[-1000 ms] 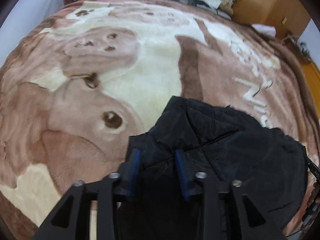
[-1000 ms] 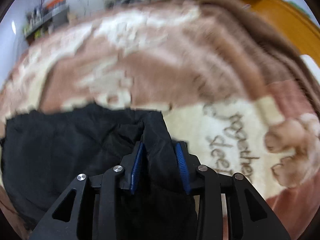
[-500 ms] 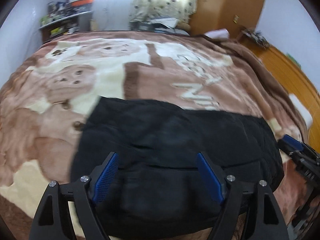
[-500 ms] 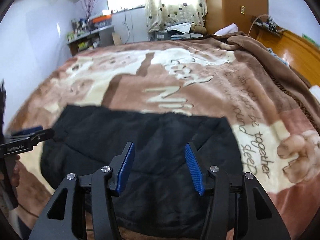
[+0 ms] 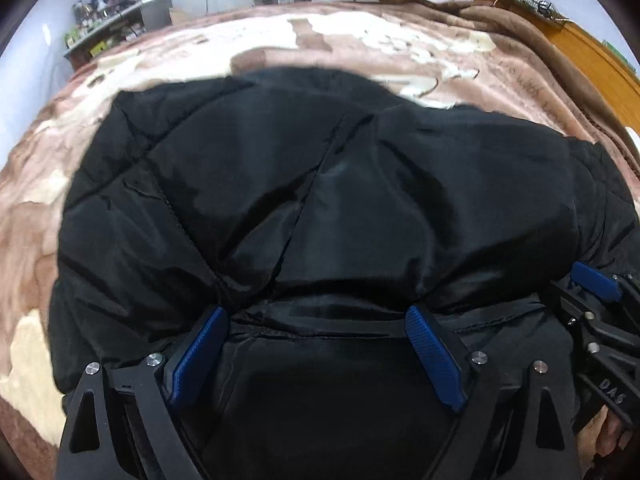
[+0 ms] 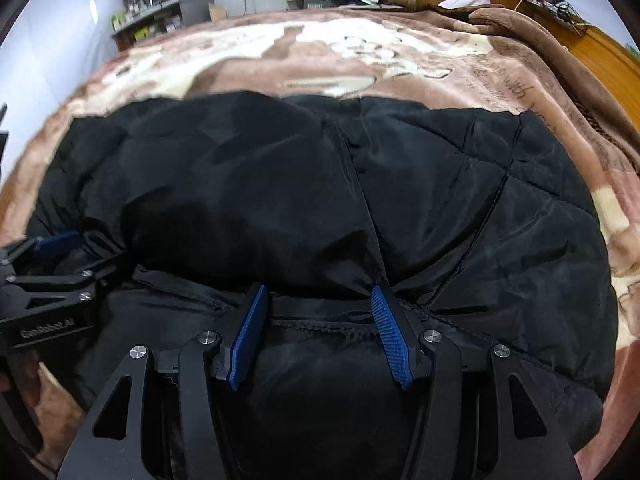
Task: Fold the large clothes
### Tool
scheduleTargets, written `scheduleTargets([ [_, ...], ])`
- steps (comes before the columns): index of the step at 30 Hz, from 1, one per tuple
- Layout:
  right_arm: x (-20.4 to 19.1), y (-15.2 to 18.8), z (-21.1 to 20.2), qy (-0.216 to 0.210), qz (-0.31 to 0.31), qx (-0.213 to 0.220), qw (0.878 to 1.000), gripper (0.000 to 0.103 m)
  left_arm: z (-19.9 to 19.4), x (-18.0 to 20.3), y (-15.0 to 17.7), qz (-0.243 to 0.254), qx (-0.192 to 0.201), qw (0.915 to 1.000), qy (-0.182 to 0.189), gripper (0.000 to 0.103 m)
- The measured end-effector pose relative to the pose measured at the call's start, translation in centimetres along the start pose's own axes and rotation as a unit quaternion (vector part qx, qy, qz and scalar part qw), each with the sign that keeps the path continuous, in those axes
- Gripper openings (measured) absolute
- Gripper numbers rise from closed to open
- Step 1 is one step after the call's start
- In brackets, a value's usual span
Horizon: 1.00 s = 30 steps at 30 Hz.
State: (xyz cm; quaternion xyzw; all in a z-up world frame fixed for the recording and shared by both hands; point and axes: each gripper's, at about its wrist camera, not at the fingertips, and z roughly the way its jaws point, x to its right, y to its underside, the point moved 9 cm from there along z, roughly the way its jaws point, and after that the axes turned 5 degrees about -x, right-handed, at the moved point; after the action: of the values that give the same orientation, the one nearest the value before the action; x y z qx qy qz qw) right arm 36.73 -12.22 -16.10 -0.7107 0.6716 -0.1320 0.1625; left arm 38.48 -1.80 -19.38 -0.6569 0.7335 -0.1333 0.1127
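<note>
A black quilted padded jacket (image 5: 320, 184) lies in a thick folded bundle on a plush brown-and-cream patterned blanket (image 5: 360, 44) that covers the bed, its long axis running side to side across both wrist views. A raised seam runs from the far edge toward the near hem, which faces the two grippers. The left gripper (image 5: 316, 320), black with blue ribbed pads, hovers low over that near hem; its jaws are opening and stand wide, with jacket fabric bunched between the pads but not pinched. The right gripper (image 6: 318, 296) of the same build is at the hem further along, jaws parted with the hem lying between them, the pads not pressing on it. Each gripper shows at the edge of the other's view, close beside it. Which end of the jacket is collar cannot be told, since the sleeves are tucked out of sight. The near part of the bundle is hidden under the gripper frames. Cursive lettering (image 6: 516, 88) on the blanket is too blurred to read.
</note>
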Motion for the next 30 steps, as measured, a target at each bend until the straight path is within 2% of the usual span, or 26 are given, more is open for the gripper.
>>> scheduleTargets([
  [6, 0.1, 0.3, 1.2, 0.002, 0.013, -0.006, 1.000, 0.055, 1.3, -0.5, -0.1, -0.013, -0.014, 0.9998, 0.008, 0.091],
  [10, 0.1, 0.2, 0.6, -0.001, 0.008, -0.010, 1.000, 0.055, 0.5, -0.5, -0.4, -0.011, -0.010, 0.9999, 0.003, 0.092],
  [12, 0.2, -0.2, -0.3, -0.012, 0.006, -0.009, 1.000, 0.055, -1.0, -0.9, -0.8, -0.021, -0.002, 0.9996, 0.020, 0.092],
  [14, 0.7, -0.6, -2.4, -0.040, 0.008, -0.003, 0.999, 0.054, -2.4, -1.5, -0.7, -0.020, 0.002, 0.9992, 0.034, 0.090],
  [15, 1.1, -0.7, -3.4, -0.046, 0.011, 0.004, 0.999, 0.054, -3.2, -2.3, -0.7, -0.023, 0.006, 0.9990, 0.038, 0.089],
  [17, 3.1, -1.1, -6.4, -0.016, 0.015, 0.043, 0.999, 0.054, -4.7, -4.0, -0.5, -0.028, 0.018, 0.9994, 0.013, 0.088],
  [20, 5.5, -0.6, -8.9, -0.007, 0.020, 0.077, 0.997, 0.054, -6.6, -6.6, 0.0, -0.041, 0.045, 0.9981, -0.010, 0.088],
  [22, 7.2, 0.5, -8.0, 0.003, 0.029, 0.058, 0.998, 0.054, -6.1, -8.2, 0.9, -0.043, 0.037, 0.9980, -0.030, 0.088],
  [23, 8.0, 1.5, -6.4, 0.015, 0.029, 0.034, 0.999, 0.054, -5.2, -8.6, 1.4, -0.034, 0.026, 0.9984, -0.036, 0.088],
  [25, 8.6, 2.8, -4.4, 0.011, 0.028, 0.015, 0.999, 0.054, -3.4, -8.4, 2.7, -0.028, 0.017, 0.9992, -0.023, 0.089],
  [30, 8.5, 3.6, -1.6, 0.022, 0.036, 0.007, 0.999, 0.055, -0.5, -8.4, 2.7, -0.051, 0.008, 0.9986, -0.010, 0.090],
])
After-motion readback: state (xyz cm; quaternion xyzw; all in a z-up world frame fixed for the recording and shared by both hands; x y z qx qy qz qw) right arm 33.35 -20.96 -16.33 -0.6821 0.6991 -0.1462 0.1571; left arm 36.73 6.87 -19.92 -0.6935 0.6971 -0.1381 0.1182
